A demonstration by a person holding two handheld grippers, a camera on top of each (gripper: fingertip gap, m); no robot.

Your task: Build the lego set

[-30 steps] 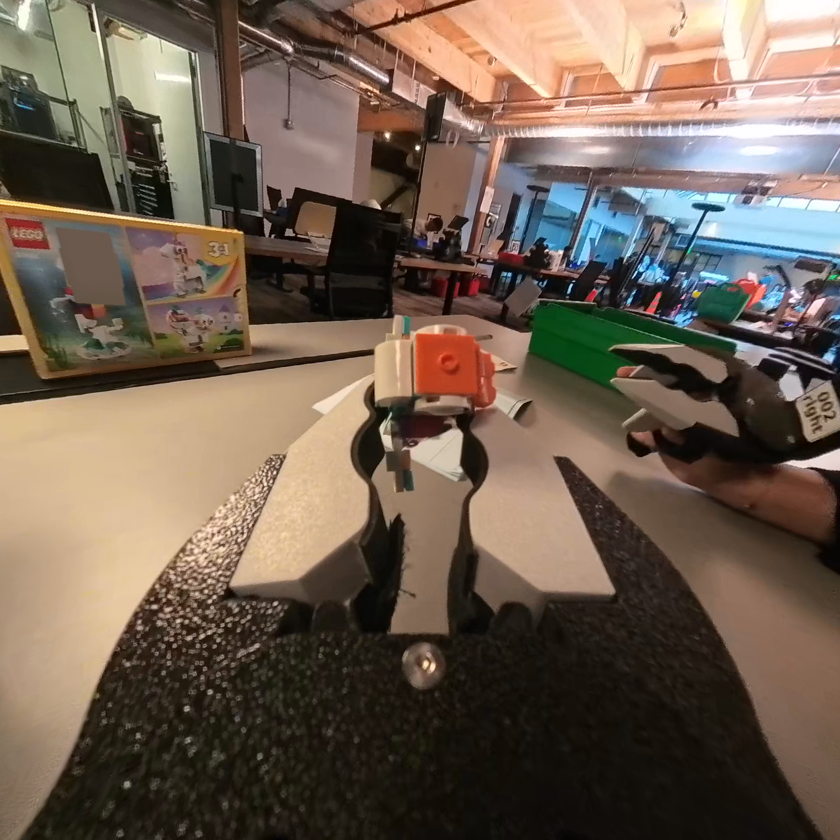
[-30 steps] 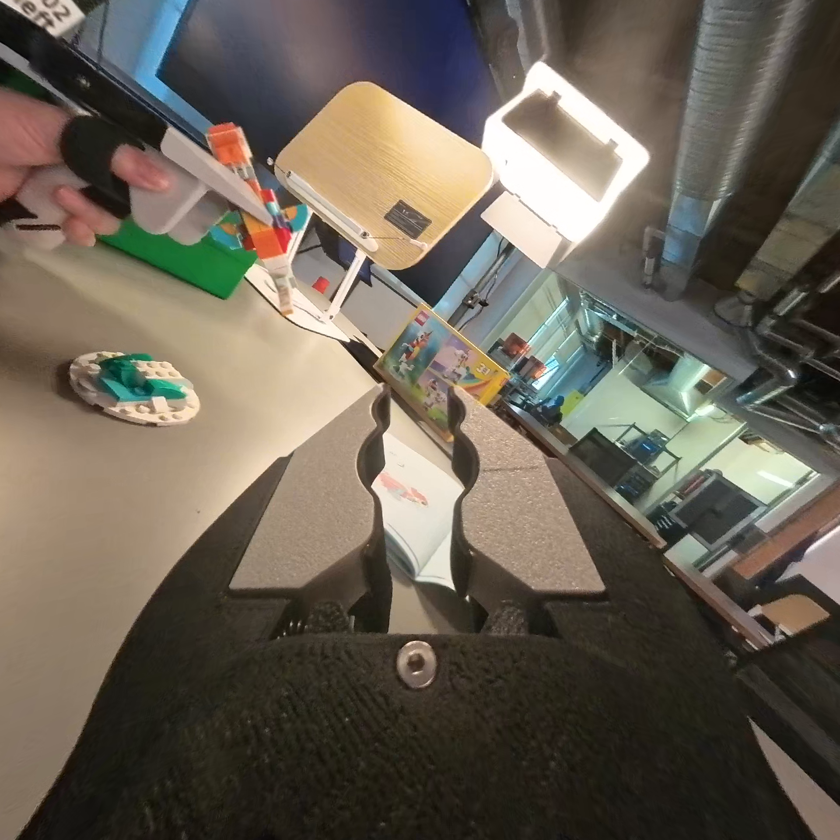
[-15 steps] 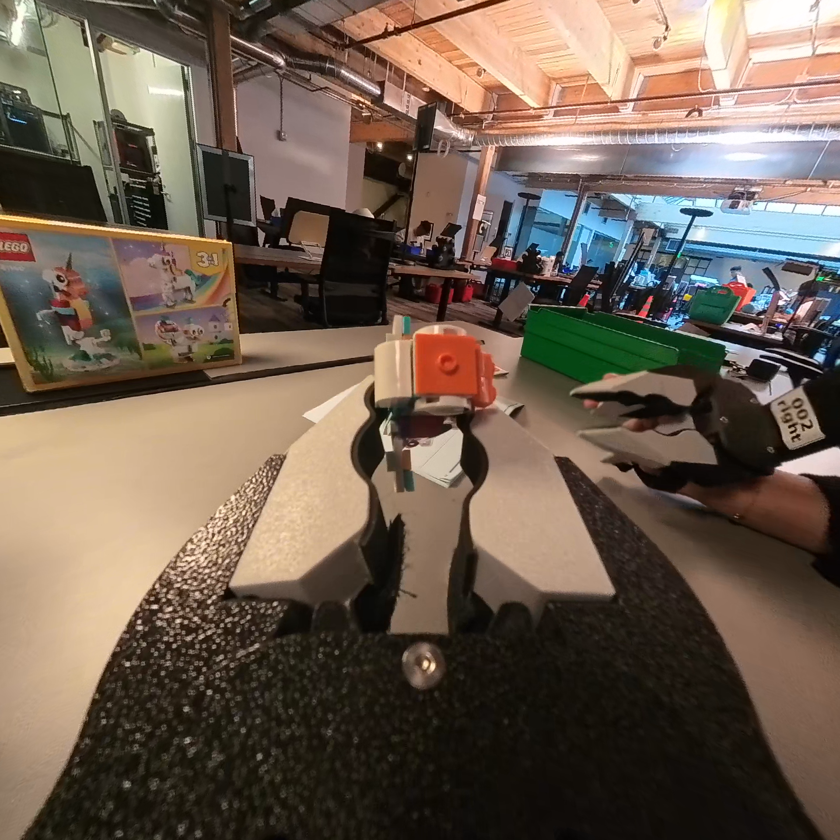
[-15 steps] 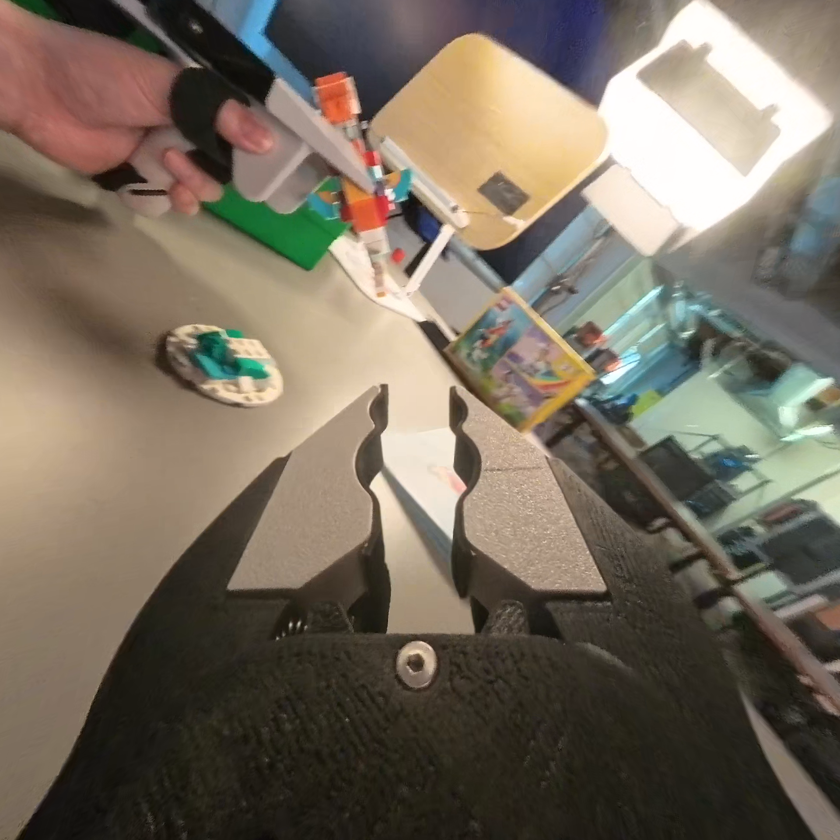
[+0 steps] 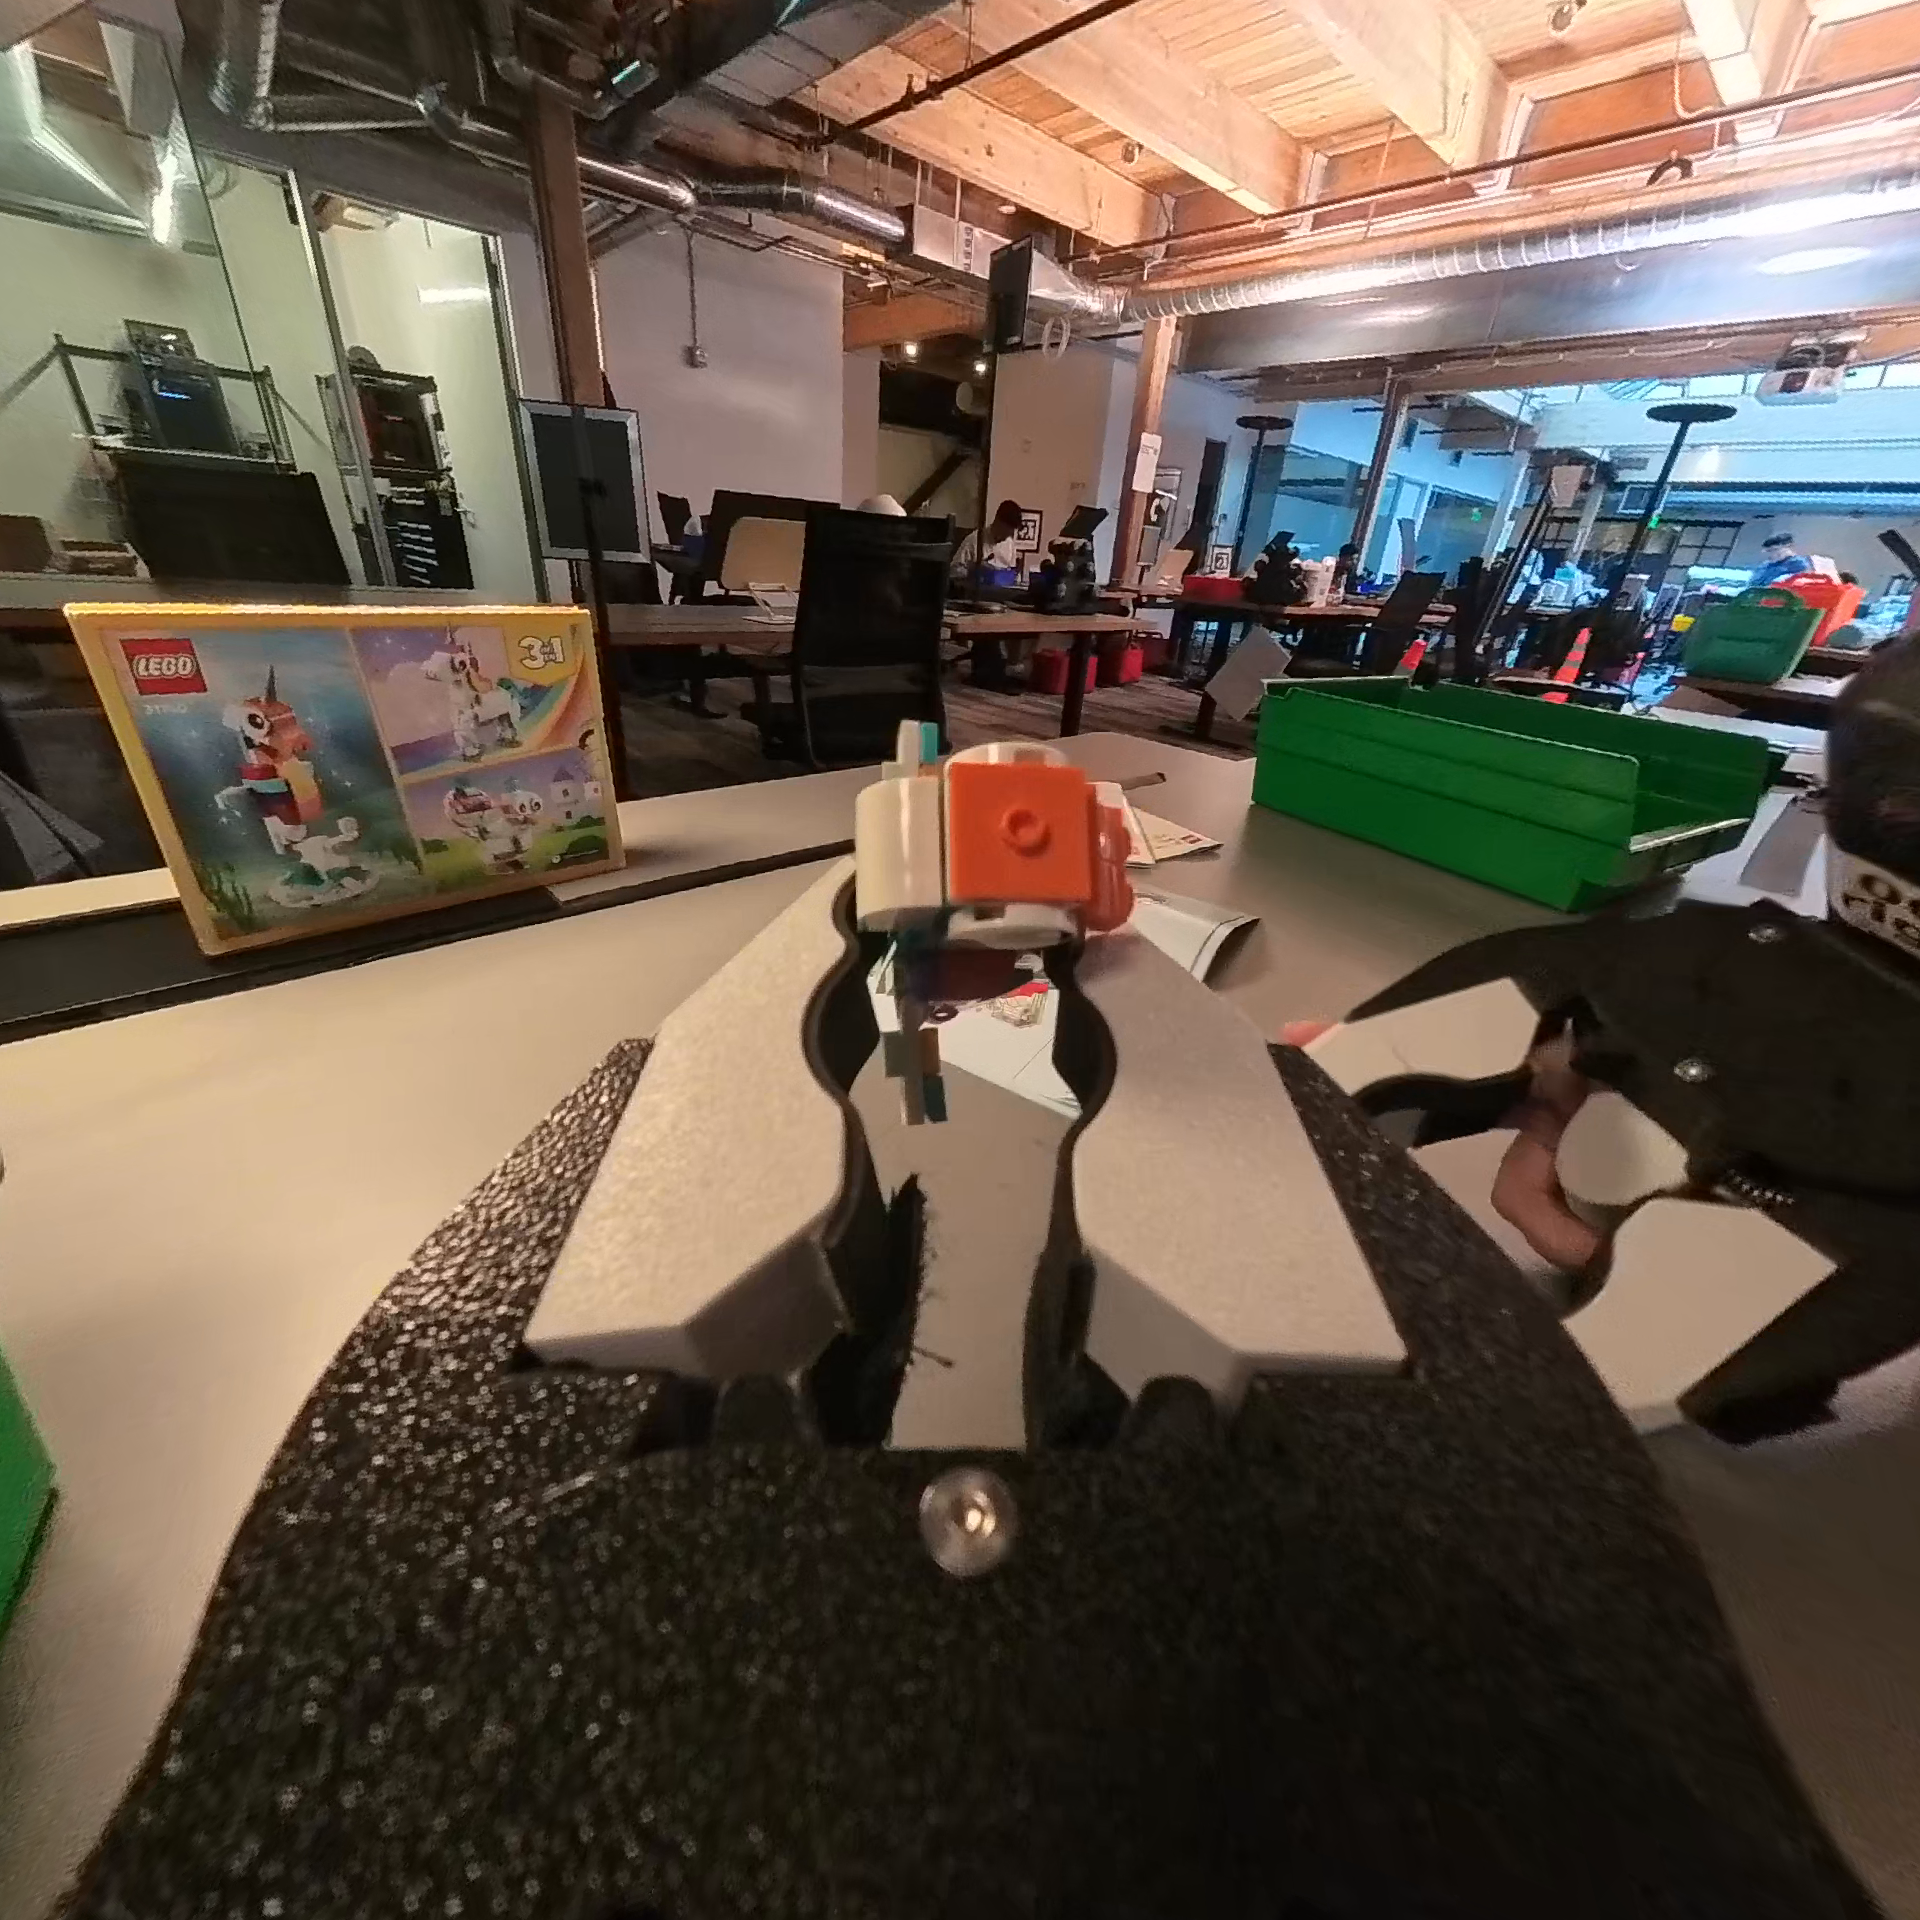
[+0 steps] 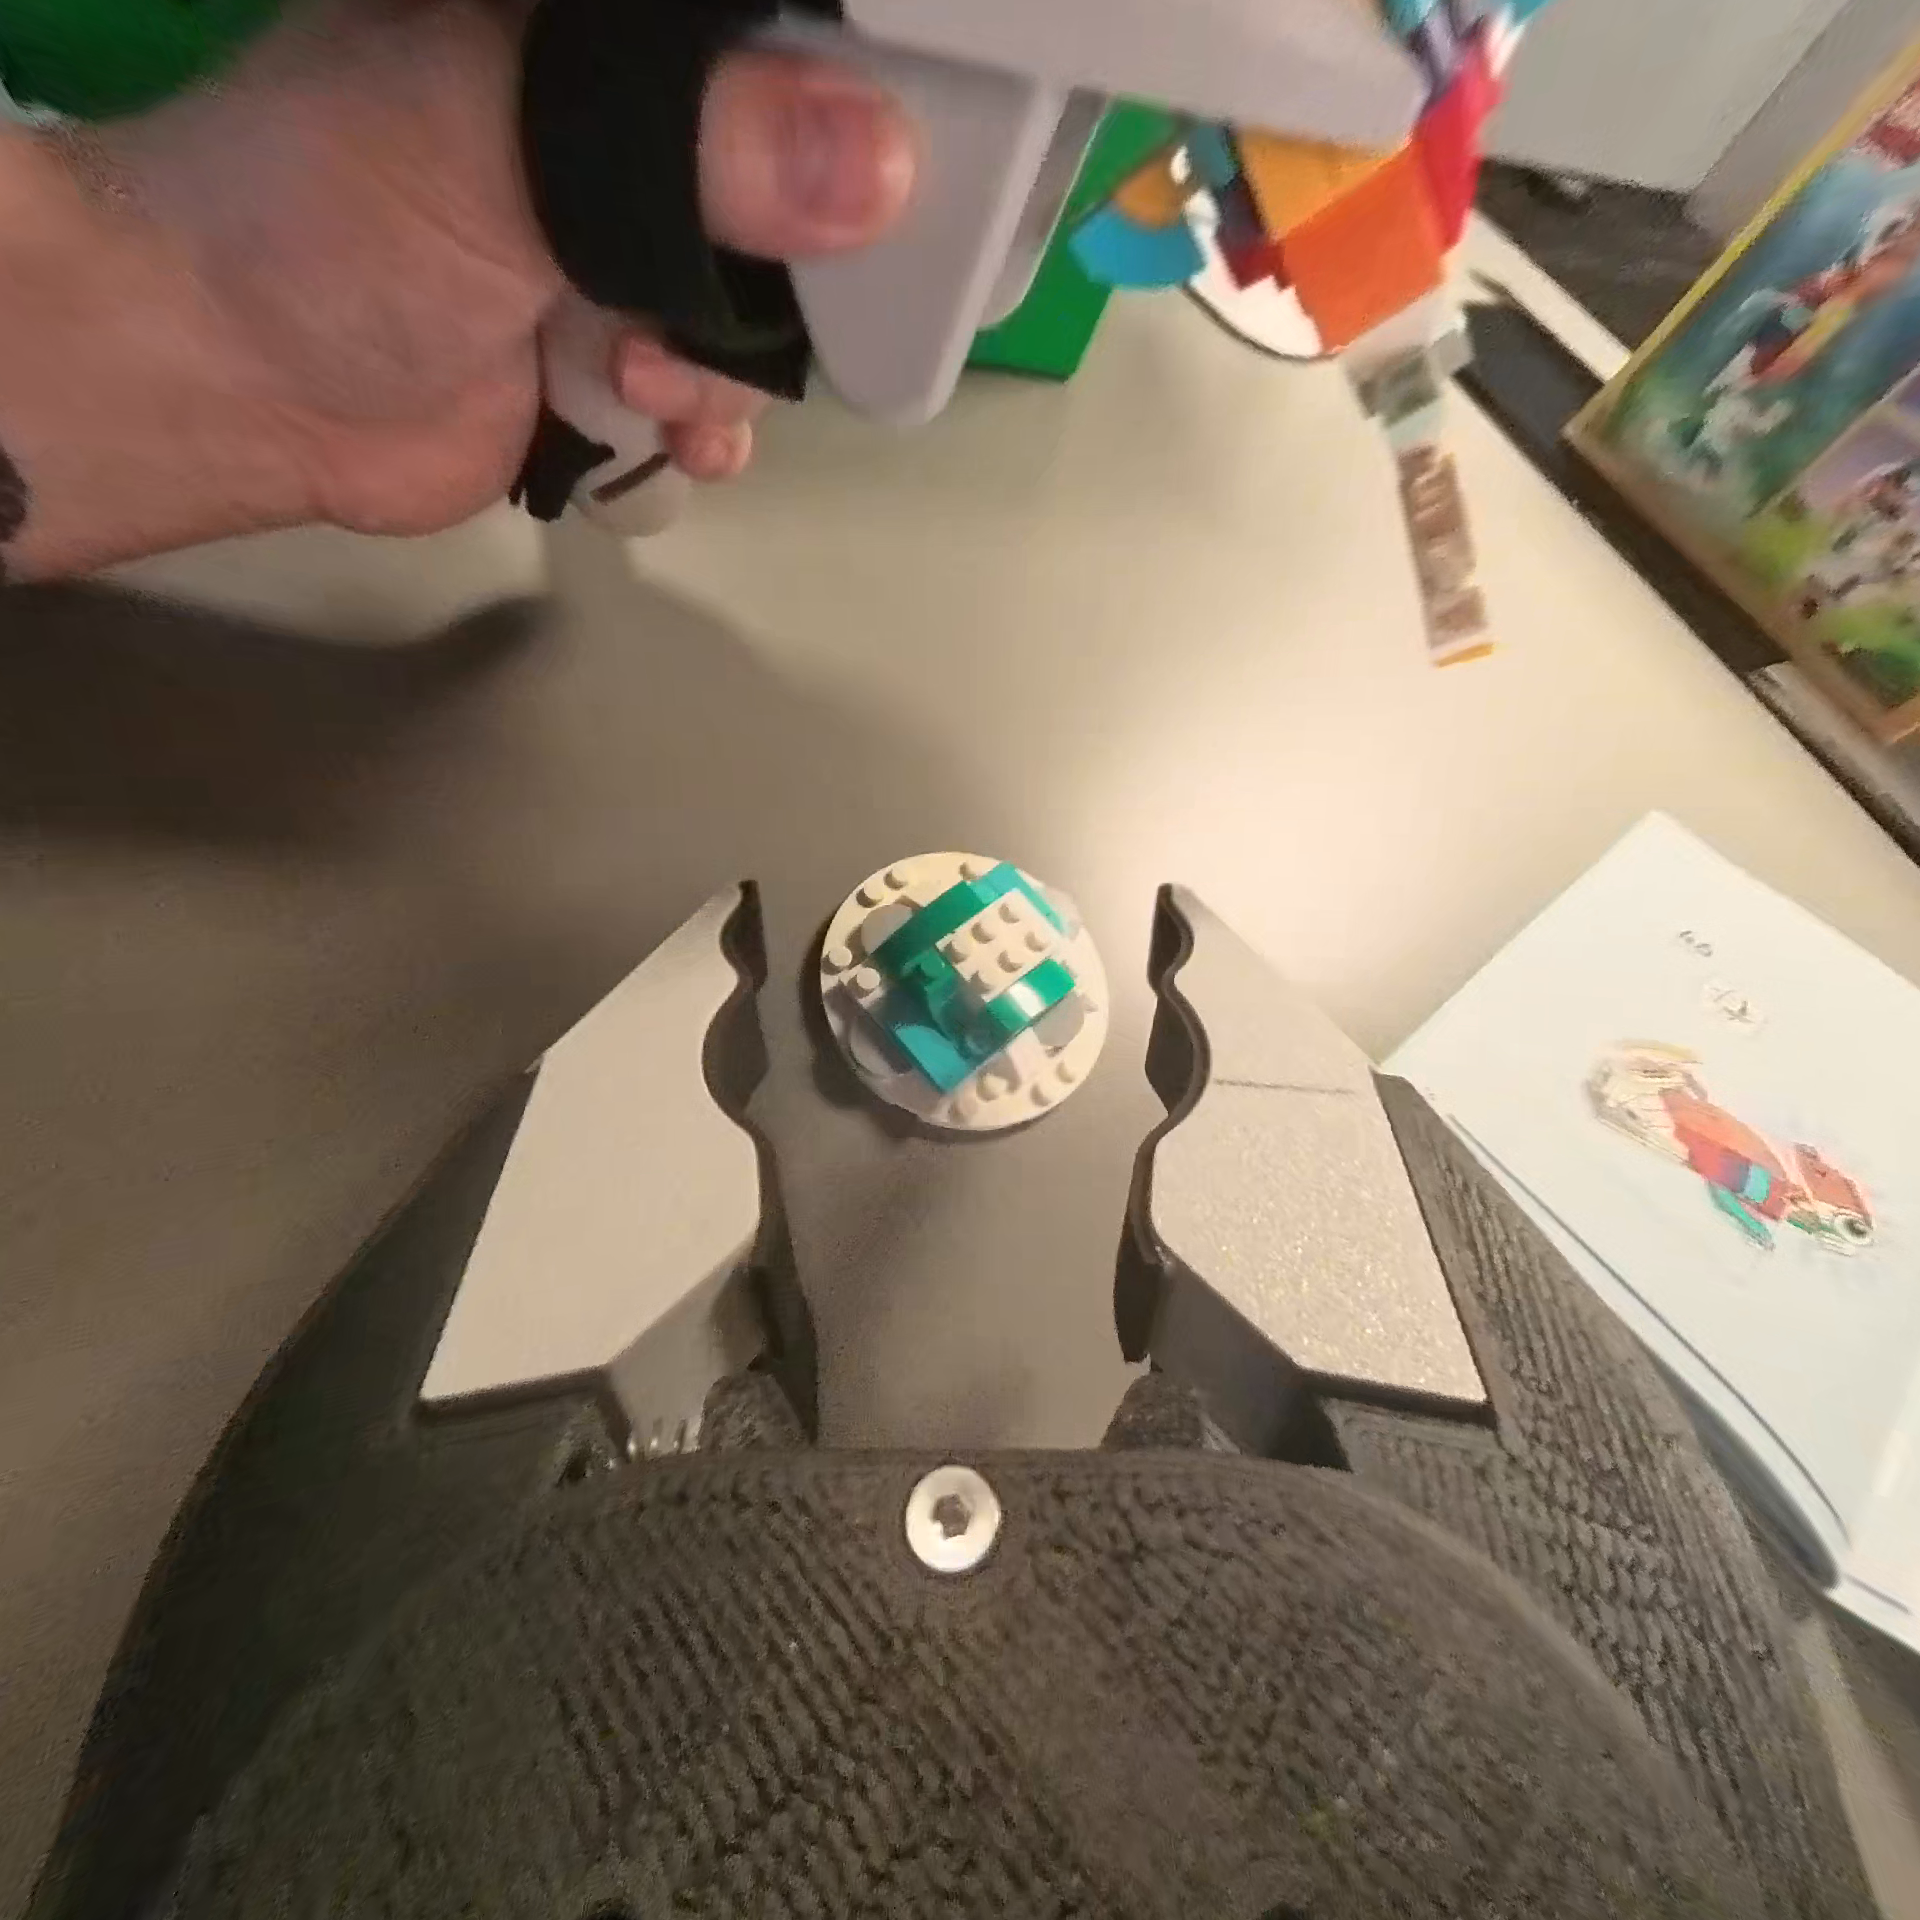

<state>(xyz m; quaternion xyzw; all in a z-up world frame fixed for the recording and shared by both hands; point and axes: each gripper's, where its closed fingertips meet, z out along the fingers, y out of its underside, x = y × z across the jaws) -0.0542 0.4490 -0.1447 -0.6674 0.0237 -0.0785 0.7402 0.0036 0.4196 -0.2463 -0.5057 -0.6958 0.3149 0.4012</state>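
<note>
At upper left of the right wrist view, the left hand-held gripper (image 6: pixel 1351 114) clamps the orange-and-white lego figure (image 5: pixel 987 847) above the desk (image 6: pixel 520 831), while at centre the right hand-held gripper (image 6: pixel 956 920), jaws spread, flanks the round white-and-teal lego base (image 6: pixel 961 1003), bare desk around it, booklet (image 6: pixel 1662 1091) at right.

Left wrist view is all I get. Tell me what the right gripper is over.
Observer: The right gripper is open, its fingers either side of a round white base with teal pieces, which lies on the table.
Operator: Report what lies beside it.
Observer: An instruction booklet lies on the table to its right.
Operator: Check my model from there.
Observer: The model in the left gripper has a long narrow strip hanging below it.
</note>
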